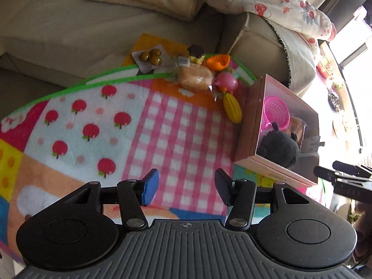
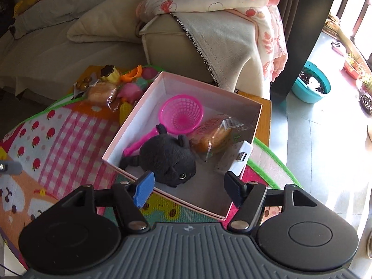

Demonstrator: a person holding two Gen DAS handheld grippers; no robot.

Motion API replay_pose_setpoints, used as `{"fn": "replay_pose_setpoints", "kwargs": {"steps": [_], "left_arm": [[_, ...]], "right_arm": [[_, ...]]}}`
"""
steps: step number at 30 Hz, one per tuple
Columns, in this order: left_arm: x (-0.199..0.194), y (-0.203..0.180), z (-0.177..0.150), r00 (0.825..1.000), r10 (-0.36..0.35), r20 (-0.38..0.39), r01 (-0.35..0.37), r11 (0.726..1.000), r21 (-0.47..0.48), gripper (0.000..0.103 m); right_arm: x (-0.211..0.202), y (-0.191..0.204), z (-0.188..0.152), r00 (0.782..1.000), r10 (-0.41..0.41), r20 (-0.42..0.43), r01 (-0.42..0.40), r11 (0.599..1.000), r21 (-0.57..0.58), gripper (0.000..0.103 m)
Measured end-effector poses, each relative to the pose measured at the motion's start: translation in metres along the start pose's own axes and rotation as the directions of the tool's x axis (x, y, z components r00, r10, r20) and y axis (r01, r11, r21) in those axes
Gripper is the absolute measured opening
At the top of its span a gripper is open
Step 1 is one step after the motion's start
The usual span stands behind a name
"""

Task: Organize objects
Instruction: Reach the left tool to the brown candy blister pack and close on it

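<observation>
**Box part-filled; both grippers wide, nothing held**

L gripper [image 1: 186, 189]: fingers are spread wide above the fleece blanket [image 1: 162, 125], w/ nothing between them. One pad is blue ribbed plastic, the other black. R gripper [image 2: 188, 189]: fingers likewise spread wide, nothing gripped, positioned over the near edge of the box [image 2: 130, 125].

Box: rigid pink card, rectangular, white inside, lid off. It is set on the blanket beside the sofa arm. Contents: round pink plastic mesh strainer [image 2: 182, 114] w/ handle, fuzzy black plush cat [image 2: 167, 157], cellophane-wrapped bun [image 2: 212, 136], white USB device [image 2: 240, 157] against the near-right wall.

Still outside, grouped at the blanket's far edge: wrapped bun [image 1: 195, 78], pink pig toy [image 1: 226, 83], ribbed yellow corn toy [image 1: 232, 110], orange plastic piece [image 1: 218, 61], chocolate-topped pudding toy [image 1: 196, 53], tray of glossy olive-green balls [image 1: 151, 57].

Blanket: soft pile, pink-white gingham, red apple print, green trim. Lettering on the box edge is too blurred to be read.
</observation>
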State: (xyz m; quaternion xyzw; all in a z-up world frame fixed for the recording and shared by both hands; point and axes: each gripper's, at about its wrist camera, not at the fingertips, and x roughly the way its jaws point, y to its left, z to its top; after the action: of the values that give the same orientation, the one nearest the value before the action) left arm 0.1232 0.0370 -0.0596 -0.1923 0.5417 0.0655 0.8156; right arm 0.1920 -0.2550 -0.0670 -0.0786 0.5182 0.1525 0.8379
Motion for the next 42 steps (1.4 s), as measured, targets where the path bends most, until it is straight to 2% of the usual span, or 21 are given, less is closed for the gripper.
{"fn": "replay_pose_setpoints", "kwargs": {"steps": [1,4,7,9,11,12,15,18,20,23,24,26,27,28,31,33,35,36,39,41,42], "left_arm": [[0.002,-0.004,0.006,1.000,0.007,0.014,-0.007,1.000,0.009,0.057],[0.007,-0.013,0.024,0.999,0.006,0.038,-0.008,0.999,0.045,0.057],[0.022,-0.015,0.047,0.997,0.024,0.074,-0.035,0.988,0.148,0.057],[0.040,-0.006,0.070,0.994,0.020,0.104,-0.038,0.984,0.177,0.057],[0.061,0.011,0.093,0.994,0.029,0.104,-0.044,0.990,0.137,0.057],[0.074,0.021,0.106,0.995,0.037,0.093,-0.045,0.995,0.088,0.057],[0.101,0.043,0.137,0.993,0.022,0.116,-0.021,1.000,-0.010,0.057],[0.120,0.050,0.163,0.982,0.091,0.167,-0.094,0.996,0.006,0.057],[0.133,0.057,0.180,0.982,0.095,0.163,-0.100,0.995,0.019,0.057],[0.154,0.058,0.196,0.993,0.019,0.113,-0.038,0.984,0.176,0.057],[0.161,0.056,0.200,0.997,-0.003,0.074,-0.017,0.964,0.264,0.058],[0.172,0.049,0.200,0.999,0.022,0.045,-0.039,0.909,0.416,0.058],[0.176,0.048,0.199,0.998,0.041,0.052,-0.061,0.881,0.470,0.058],[0.179,0.048,0.199,0.997,0.054,0.055,-0.074,0.871,0.486,0.058],[0.193,0.056,0.202,0.996,0.075,0.038,-0.084,0.893,0.443,0.058],[0.201,0.055,0.202,0.996,0.077,0.034,-0.084,0.889,0.449,0.060],[0.202,0.052,0.199,0.997,0.063,0.053,-0.080,0.890,0.449,0.055],[0.203,0.050,0.200,0.997,0.059,0.051,-0.075,0.895,0.439,0.043],[0.205,0.045,0.203,0.995,0.101,0.024,-0.102,0.911,0.400,0.041],[0.204,0.045,0.208,0.992,0.125,-0.013,-0.112,0.927,0.359,0.035],[0.202,0.048,0.213,0.990,0.134,-0.030,-0.117,0.936,0.333,0.029]], "right_arm": [[0.002,0.003,-0.002,1.000,0.004,-0.001,-0.004,1.000,-0.006,0.075],[0.006,0.008,-0.003,0.999,0.014,-0.029,-0.013,1.000,0.016,0.075],[0.006,0.016,0.003,0.999,0.020,-0.039,-0.019,0.999,0.025,0.077],[0.007,0.022,0.010,0.999,0.009,-0.038,-0.008,1.000,0.016,0.077],[0.006,0.031,0.017,0.999,-0.014,-0.032,0.014,1.000,-0.006,0.079],[0.005,0.035,0.022,0.999,-0.033,-0.029,0.033,0.999,-0.005,0.082],[0.006,0.045,0.033,0.999,-0.017,-0.030,0.017,1.000,0.023,0.084],[0.012,0.062,0.038,0.999,-0.032,-0.039,0.033,0.999,0.026,0.084],[0.016,0.070,0.039,0.998,-0.015,-0.064,0.019,0.998,0.052,0.084],[0.019,0.084,0.036,0.997,0.011,-0.082,-0.005,0.997,0.074,0.085],[0.021,0.088,0.034,0.995,0.016,-0.094,-0.008,0.997,0.082,0.085],[0.025,0.094,0.030,0.993,0.028,-0.118,-0.017,0.996,0.092,0.086],[0.027,0.096,0.027,0.991,0.036,-0.128,-0.024,0.995,0.094,0.086],[0.030,0.098,0.024,0.989,0.040,-0.142,-0.027,0.995,0.092,0.086],[0.037,0.101,0.018,0.984,0.030,-0.175,-0.015,0.996,0.083,0.086],[0.040,0.100,0.016,0.982,0.024,-0.189,-0.008,0.996,0.088,0.086],[0.043,0.099,0.015,0.980,0.020,-0.197,-0.001,0.995,0.099,0.086],[0.044,0.099,0.014,0.979,0.020,-0.202,0.002,0.994,0.105,0.086],[0.051,0.099,0.014,0.975,0.016,-0.221,0.008,0.994,0.108,0.086],[0.055,0.101,0.014,0.973,0.010,-0.232,0.013,0.995,0.099,0.086],[0.056,0.102,0.015,0.973,0.008,-0.232,0.014,0.996,0.092,0.086]]}}
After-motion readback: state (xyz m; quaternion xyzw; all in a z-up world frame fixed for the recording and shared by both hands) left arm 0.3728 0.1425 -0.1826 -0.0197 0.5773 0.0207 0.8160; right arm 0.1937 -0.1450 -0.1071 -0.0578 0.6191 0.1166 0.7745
